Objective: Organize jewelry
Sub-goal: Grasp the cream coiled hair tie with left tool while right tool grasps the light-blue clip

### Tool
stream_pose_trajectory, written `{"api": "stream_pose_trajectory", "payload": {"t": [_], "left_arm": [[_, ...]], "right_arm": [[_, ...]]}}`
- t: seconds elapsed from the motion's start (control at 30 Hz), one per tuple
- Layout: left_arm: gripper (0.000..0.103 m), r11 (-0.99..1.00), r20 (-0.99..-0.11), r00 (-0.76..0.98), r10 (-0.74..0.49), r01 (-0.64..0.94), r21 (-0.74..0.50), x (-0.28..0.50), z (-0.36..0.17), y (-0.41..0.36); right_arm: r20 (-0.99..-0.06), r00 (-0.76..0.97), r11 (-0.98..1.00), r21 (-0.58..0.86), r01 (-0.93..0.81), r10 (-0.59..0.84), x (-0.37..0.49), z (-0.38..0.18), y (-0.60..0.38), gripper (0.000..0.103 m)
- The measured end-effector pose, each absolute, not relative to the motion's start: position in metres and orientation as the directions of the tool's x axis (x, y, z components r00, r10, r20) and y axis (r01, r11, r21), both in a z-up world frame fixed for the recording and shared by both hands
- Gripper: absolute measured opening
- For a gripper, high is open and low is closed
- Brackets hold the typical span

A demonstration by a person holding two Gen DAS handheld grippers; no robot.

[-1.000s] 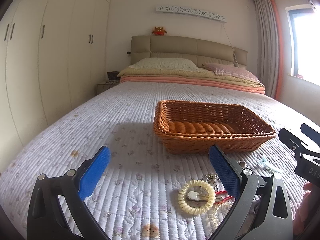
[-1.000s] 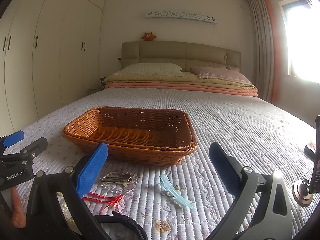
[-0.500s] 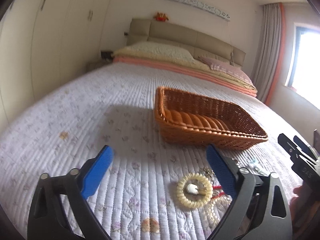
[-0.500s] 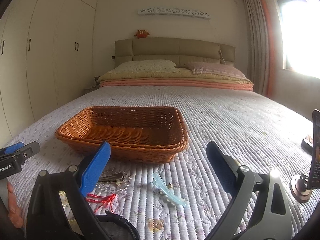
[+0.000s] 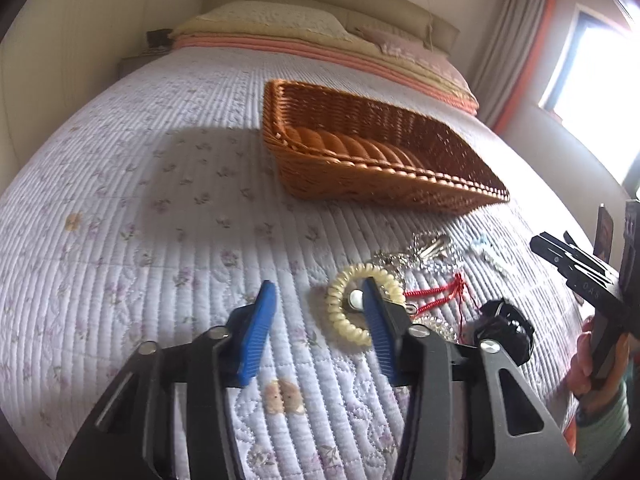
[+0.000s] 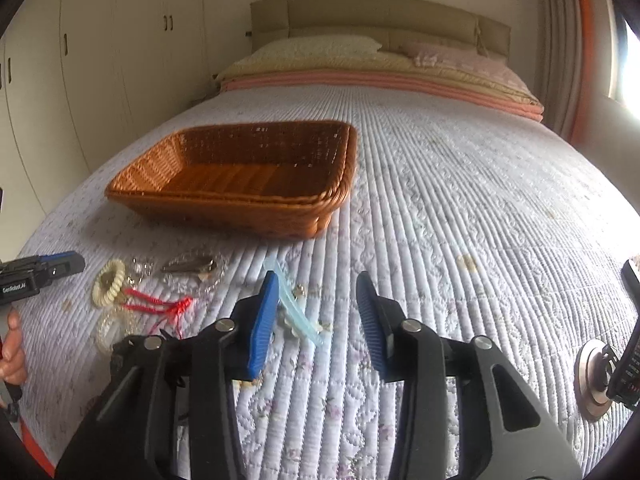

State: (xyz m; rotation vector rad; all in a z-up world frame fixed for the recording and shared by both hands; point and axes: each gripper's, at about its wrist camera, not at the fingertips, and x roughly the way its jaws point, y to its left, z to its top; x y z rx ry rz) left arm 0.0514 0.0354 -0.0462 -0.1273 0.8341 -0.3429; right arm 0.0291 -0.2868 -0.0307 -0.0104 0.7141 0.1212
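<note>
We are in a bedroom, working on a wide bed under a pale quilted floral bedspread [image 6: 460, 208], with white wardrobes along one wall. On it sits a rectangular brown wicker basket [image 6: 224, 200], nothing visible inside it — so by our reading the sorting has not really begun.

Near the basket's front edge the jewelry lies scattered on the quilt: a cream coiled hair tie [image 5: 344, 316], a red knotted cord bracelet [image 6: 156, 306], a silver metal hair clip [image 6: 188, 266] on a clear beaded chain, and a translucent light-blue hair clip [image 6: 296, 312].

Our left gripper [image 5: 318, 328] points down at the quilt; its blue-padded jaws are closing with nothing between them, the coiled tie lying just beyond and partly behind the right-hand pad. Our right gripper [image 6: 316, 316] is closing too, on bare quilt, the light-blue clip just beside its left-hand pad and not pinched.

We judge this the approach before the first pick. The next move calls for reopening, sliding each gripper sideways — astride its piece — and pressing low, since both lie flat in soft fabric.
</note>
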Motion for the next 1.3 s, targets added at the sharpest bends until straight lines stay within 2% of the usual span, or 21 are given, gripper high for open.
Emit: {"api": "stream_pose_trajectory", "payload": {"t": [0.1, 0.23, 0.4, 0.53, 0.57, 0.7, 0.73, 0.87, 1.0, 1.13, 1.2, 1.3], "left_arm": [[0.035, 0.926, -0.728, 0.574, -0.374, 0.274, -0.259, 0.059, -0.052, 0.034], [0.034, 0.897, -0.742, 0.51, -0.435, 0.316, -0.309, 0.073, -0.057, 0.035], [0.033, 0.885, -0.765, 0.47, -0.441, 0.372, -0.281, 0.087, -0.06, 0.027], [0.033, 0.879, -0.778, 0.458, -0.429, 0.411, -0.243, 0.091, -0.06, 0.017], [0.028, 0.878, -0.781, 0.456, -0.428, 0.415, -0.239, 0.092, -0.06, 0.015], [0.01, 0.881, -0.779, 0.467, -0.419, 0.416, -0.225, 0.089, -0.059, 0.012], [0.009, 0.893, -0.781, 0.483, -0.396, 0.402, -0.204, 0.088, -0.058, 0.013], [0.009, 0.919, -0.77, 0.526, -0.362, 0.337, -0.203, 0.078, -0.051, 0.033], [0.009, 0.942, -0.796, 0.519, -0.31, 0.284, -0.182, 0.07, -0.055, 0.05], [0.01, 0.94, -0.789, 0.529, -0.313, 0.292, -0.177, 0.061, -0.058, 0.055], [0.019, 0.939, -0.784, 0.535, -0.315, 0.295, -0.176, 0.057, -0.057, 0.055], [0.026, 0.937, -0.777, 0.541, -0.322, 0.301, -0.178, 0.051, -0.058, 0.053]], "right_arm": [[-0.687, 0.718, 0.99, 0.016, -0.137, 0.111, 0.036, -0.042, -0.281, 0.036], [-0.739, 0.661, 0.986, 0.036, -0.16, 0.134, 0.055, -0.052, -0.274, 0.036], [-0.786, 0.61, 0.991, 0.029, -0.131, 0.103, 0.065, -0.064, -0.274, 0.036], [-0.799, 0.587, 0.987, 0.043, -0.154, 0.127, 0.067, -0.063, -0.27, 0.019], [-0.8, 0.586, 0.986, 0.04, -0.163, 0.13, 0.067, -0.06, -0.268, 0.015], [-0.796, 0.583, 0.98, 0.059, -0.19, 0.161, 0.06, -0.053, -0.26, 0.014], [-0.795, 0.583, 0.978, 0.064, -0.196, 0.169, 0.057, -0.051, -0.258, 0.014], [-0.791, 0.588, 0.978, 0.059, -0.202, 0.169, 0.05, -0.051, -0.252, 0.014], [-0.792, 0.589, 0.978, 0.047, -0.202, 0.16, 0.049, -0.053, -0.25, 0.014], [-0.796, 0.58, 0.977, 0.06, -0.205, 0.171, 0.051, -0.054, -0.25, 0.015], [-0.797, 0.577, 0.976, 0.071, -0.203, 0.178, 0.052, -0.054, -0.251, 0.015], [-0.8, 0.571, 0.976, 0.083, -0.199, 0.184, 0.056, -0.053, -0.252, 0.015]]}}
